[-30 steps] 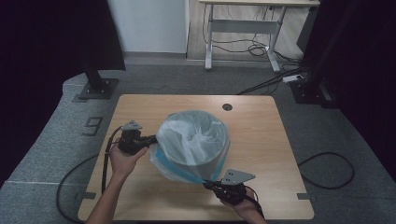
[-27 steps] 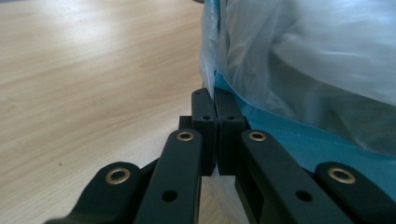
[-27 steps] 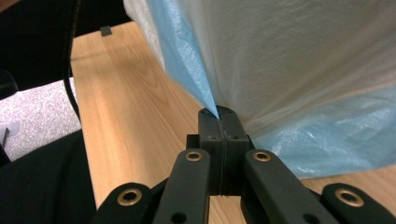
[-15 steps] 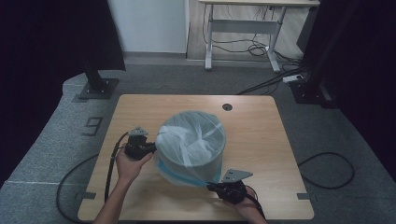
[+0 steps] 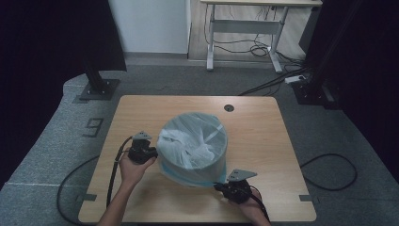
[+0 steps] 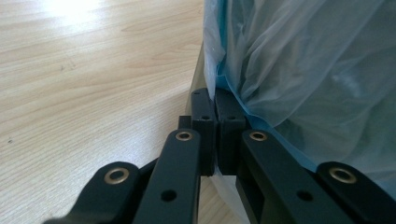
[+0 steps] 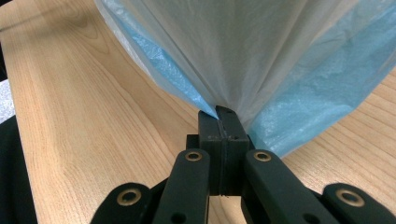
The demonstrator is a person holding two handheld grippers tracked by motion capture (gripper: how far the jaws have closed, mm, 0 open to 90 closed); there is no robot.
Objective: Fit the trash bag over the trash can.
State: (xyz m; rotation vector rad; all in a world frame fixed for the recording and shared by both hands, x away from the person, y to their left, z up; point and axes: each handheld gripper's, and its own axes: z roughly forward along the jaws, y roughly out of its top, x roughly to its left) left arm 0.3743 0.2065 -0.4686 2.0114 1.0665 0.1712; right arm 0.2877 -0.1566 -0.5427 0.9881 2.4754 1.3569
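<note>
Bin [image 5: 195, 162] lined with a pale blue plastic bag [image 5: 190, 141] is seen upright mid-table [image 5: 263, 141], slightly toward the person's side. Bag film is pinched at the lower rim on both sides. Left gripper [image 5: 149, 153] jaws are clamped tight on the film at the bin's left; right gripper [image 5: 221, 187] jaws are clamped on a gathered fold [image 7: 224, 100] at its near right.
</note>
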